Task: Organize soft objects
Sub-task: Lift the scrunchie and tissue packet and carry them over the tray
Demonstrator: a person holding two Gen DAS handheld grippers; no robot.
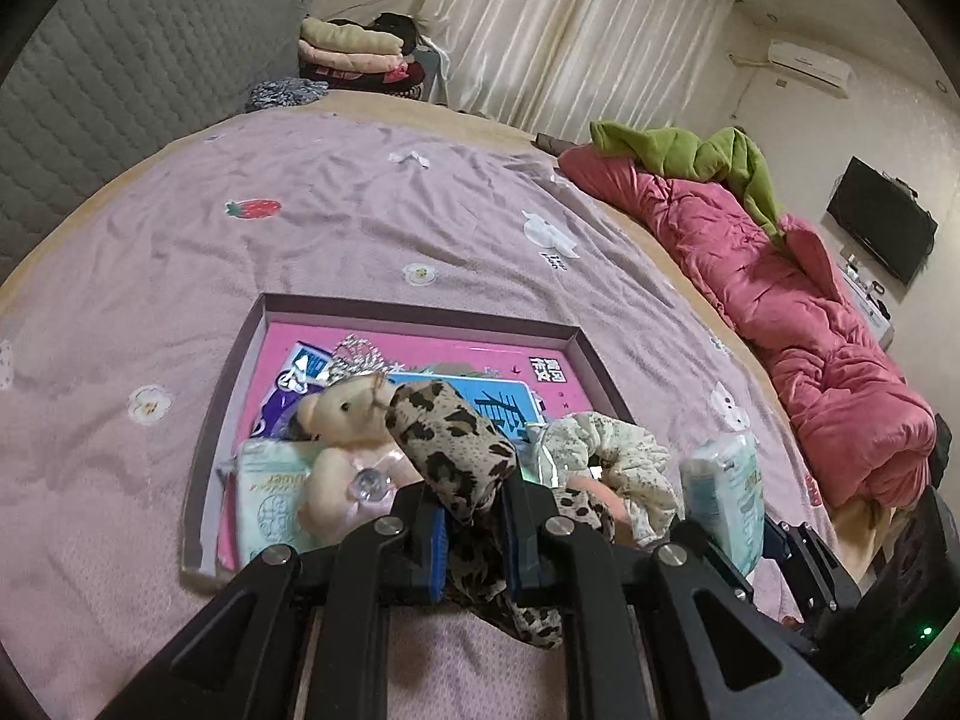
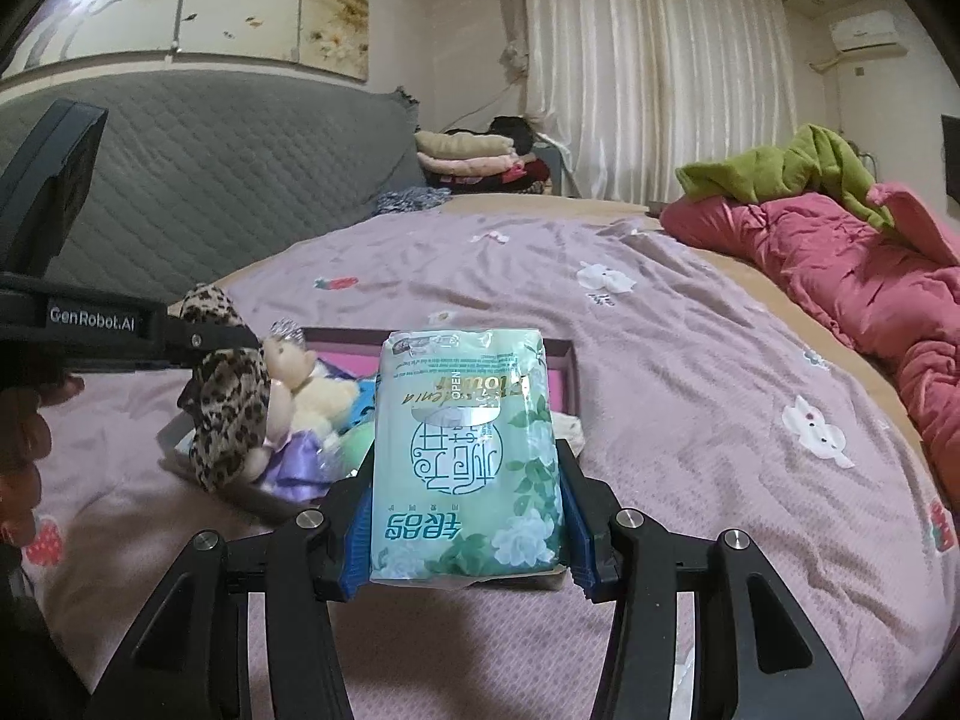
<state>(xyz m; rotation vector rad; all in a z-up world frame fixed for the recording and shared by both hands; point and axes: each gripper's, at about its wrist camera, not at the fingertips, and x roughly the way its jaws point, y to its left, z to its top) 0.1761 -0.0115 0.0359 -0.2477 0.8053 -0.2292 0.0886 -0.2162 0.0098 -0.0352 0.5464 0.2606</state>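
My left gripper [image 1: 471, 540] is shut on a leopard-print scrunchie [image 1: 447, 444], held a little above the near end of a shallow box [image 1: 420, 313] with a pink bottom. In the box lie a cream teddy bear [image 1: 345, 420], a tissue pack [image 1: 270, 495] and a pale floral scrunchie [image 1: 612, 450]. My right gripper [image 2: 468, 534] is shut on a green tissue pack [image 2: 468, 444], upright between its blue pads, in front of the box's right end [image 2: 567, 372]. The right wrist view shows the left gripper [image 2: 204, 339] with the leopard scrunchie [image 2: 231, 402] hanging beside the teddy bear [image 2: 309, 387].
The box sits on a pink bedspread [image 1: 360, 222]. A red quilt [image 1: 798, 312] with a green garment [image 1: 708, 156] lies along the bed's right side. Folded clothes [image 1: 354, 54] are stacked by the grey headboard [image 1: 120, 78]. A hand [image 2: 24, 456] holds the left gripper.
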